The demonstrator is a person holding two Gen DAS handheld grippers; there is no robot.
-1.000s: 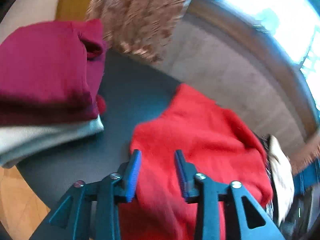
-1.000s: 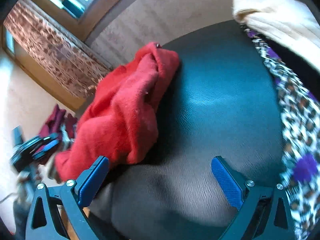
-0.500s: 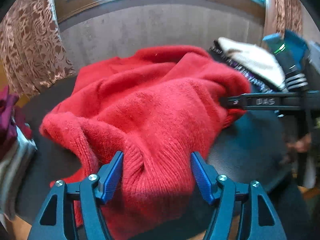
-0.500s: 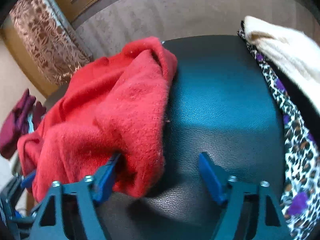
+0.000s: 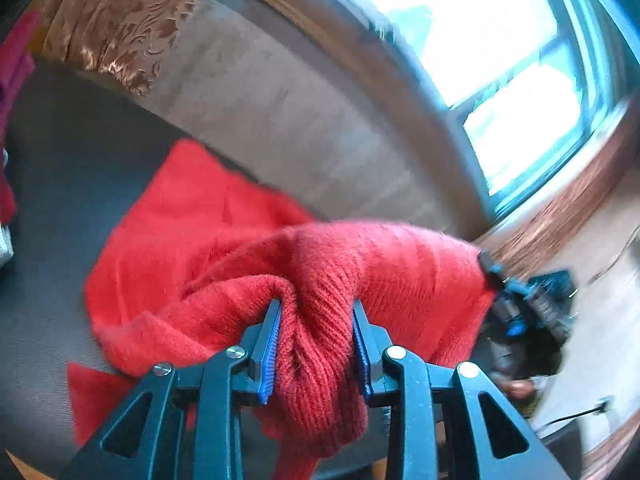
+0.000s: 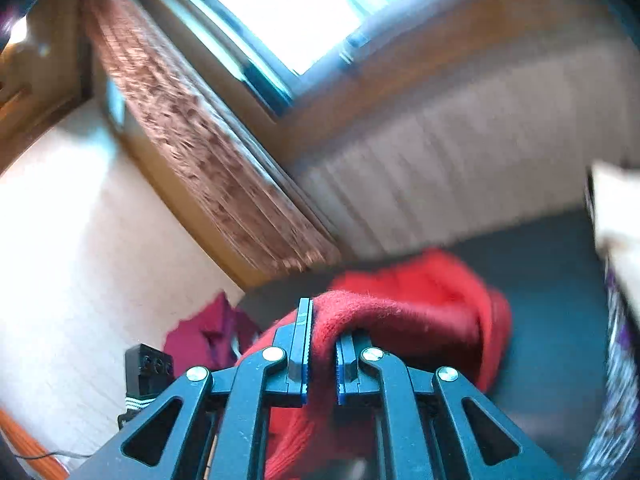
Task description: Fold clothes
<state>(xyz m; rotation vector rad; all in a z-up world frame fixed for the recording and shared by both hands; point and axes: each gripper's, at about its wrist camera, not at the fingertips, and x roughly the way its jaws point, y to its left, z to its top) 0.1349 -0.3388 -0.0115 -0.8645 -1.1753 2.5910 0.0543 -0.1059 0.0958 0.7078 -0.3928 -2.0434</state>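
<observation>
A red knitted sweater [image 5: 224, 240] is lifted off the dark table [image 5: 72, 168], one end still trailing on it. My left gripper [image 5: 316, 344] is closing on a thick bunch of its ribbed edge, and the pads press the knit from both sides. In the right wrist view my right gripper [image 6: 322, 356] is closing on another fold of the red sweater [image 6: 420, 304], pinched between its pads and hanging below them. The right gripper also shows in the left wrist view at the sweater's far right end [image 5: 496, 276].
A folded maroon garment [image 6: 204, 336] lies at the table's left side, with its edge at the far left of the left wrist view [image 5: 16, 68]. A cream garment [image 6: 616, 208] over a leopard-print cloth [image 6: 616, 380] sits on the right. Wall, patterned curtain [image 6: 208, 160] and window stand behind.
Both grippers closed on the red sweater and rose with it; the right one went from wide open over the table to a tight pinch. The views now tilt up toward the window.
</observation>
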